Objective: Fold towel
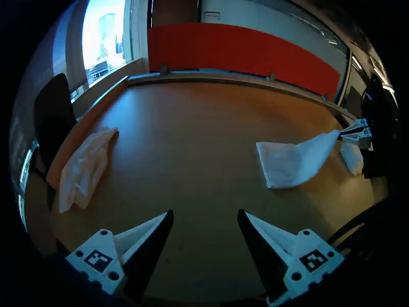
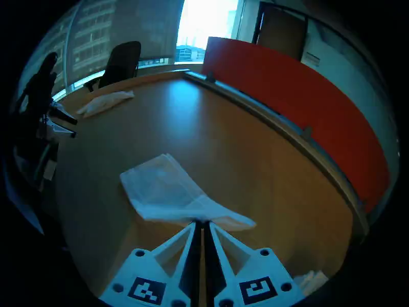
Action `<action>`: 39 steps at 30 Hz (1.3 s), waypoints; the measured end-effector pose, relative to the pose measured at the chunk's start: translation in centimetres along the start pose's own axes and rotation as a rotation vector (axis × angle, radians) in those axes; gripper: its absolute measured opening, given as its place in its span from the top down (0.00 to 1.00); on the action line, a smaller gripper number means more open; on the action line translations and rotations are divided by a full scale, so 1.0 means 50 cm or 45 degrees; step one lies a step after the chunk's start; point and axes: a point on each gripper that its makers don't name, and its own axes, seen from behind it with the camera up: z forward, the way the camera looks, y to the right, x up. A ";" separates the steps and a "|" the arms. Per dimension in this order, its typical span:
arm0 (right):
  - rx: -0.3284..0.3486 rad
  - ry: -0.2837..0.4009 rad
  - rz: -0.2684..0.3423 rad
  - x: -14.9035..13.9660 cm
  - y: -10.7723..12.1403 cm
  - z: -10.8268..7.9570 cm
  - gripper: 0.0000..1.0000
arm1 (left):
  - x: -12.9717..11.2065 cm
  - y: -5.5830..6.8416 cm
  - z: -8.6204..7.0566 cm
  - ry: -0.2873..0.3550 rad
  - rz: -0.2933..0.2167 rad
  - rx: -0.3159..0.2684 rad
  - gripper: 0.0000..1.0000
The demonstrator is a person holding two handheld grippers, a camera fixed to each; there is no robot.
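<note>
Currently right gripper (image 2: 203,226) pinches towel (image 2: 159,190); left gripper (image 1: 205,215) spread.

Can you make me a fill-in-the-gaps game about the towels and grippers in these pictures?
1. The right gripper pinches a corner of a white ____.
2. The left gripper holds nothing; its fingers stand ____.
3. The wall panel behind the wooden table is coloured ____.
4. The crumpled towel lies by the table's edge near a black ____.
Missing words: towel; open; red; chair.
</note>
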 end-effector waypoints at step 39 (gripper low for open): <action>0.323 -0.017 -0.172 0.116 -0.202 0.189 0.97 | 0.001 -0.057 -0.053 0.033 -0.092 0.076 0.07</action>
